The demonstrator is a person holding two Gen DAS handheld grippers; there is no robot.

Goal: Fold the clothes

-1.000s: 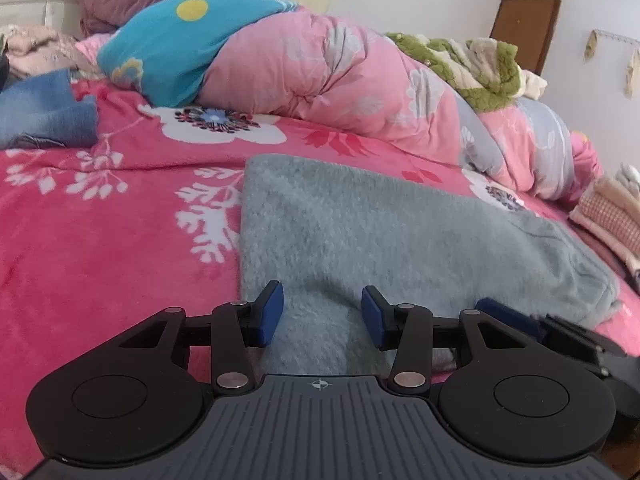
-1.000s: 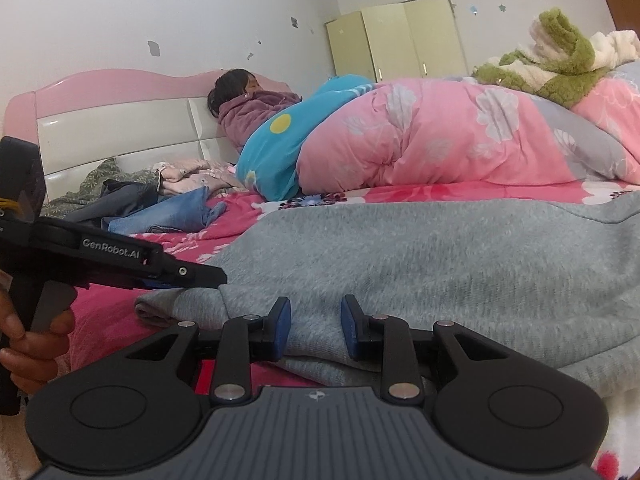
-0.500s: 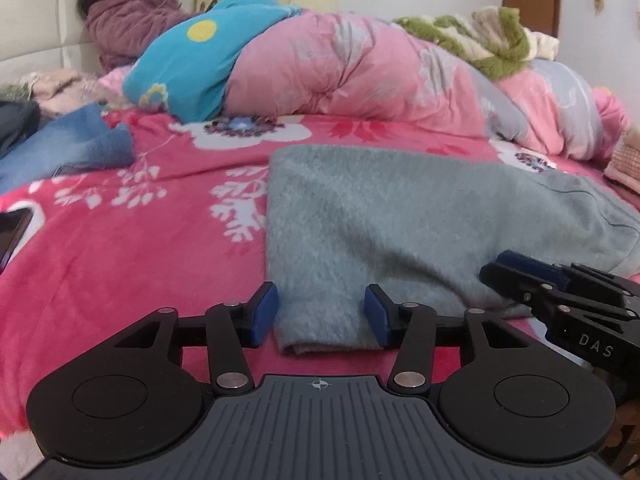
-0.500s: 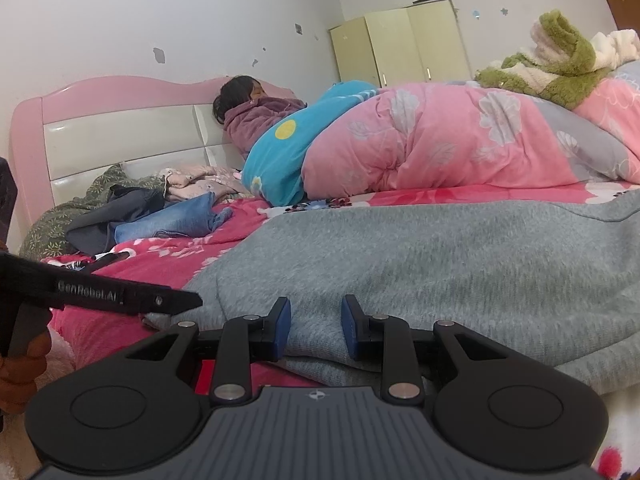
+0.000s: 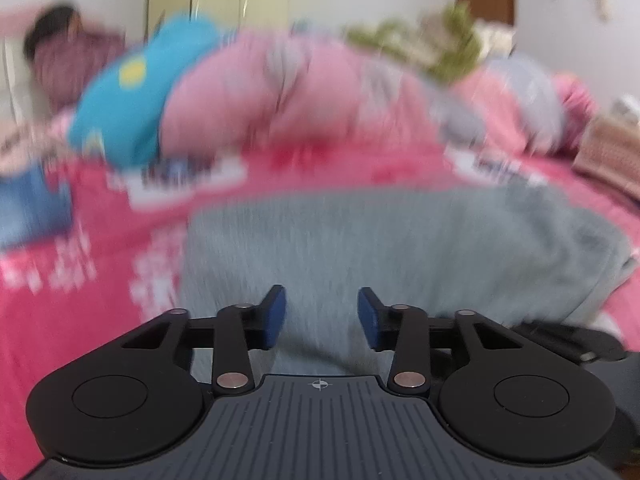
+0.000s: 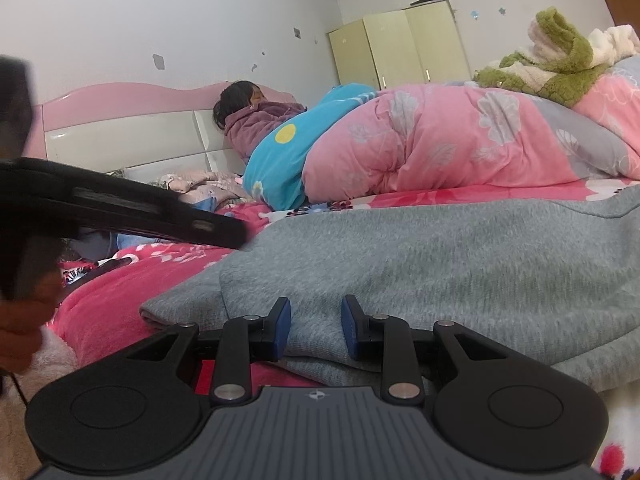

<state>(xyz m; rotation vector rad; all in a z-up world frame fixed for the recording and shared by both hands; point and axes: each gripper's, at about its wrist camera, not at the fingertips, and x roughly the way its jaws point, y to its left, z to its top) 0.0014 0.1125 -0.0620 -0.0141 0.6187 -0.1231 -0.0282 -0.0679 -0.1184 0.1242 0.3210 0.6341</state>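
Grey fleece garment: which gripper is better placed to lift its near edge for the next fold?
Right, probably. The right gripper has the folded edge of the grey fleece garment between its fingers; the left gripper is motion-blurred, its grip unclear.

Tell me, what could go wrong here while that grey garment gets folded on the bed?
1. The right gripper pinches only the near hem of the grey sweater; the thick fleece might slip out when lifted.
2. The left gripper has just been closing with fabric between its fingers, apparently not pressed yet; it may catch one layer only, leaving a crooked fold.
3. Swinging fabric could sweep toward the pink quilt and the person lying beyond it.
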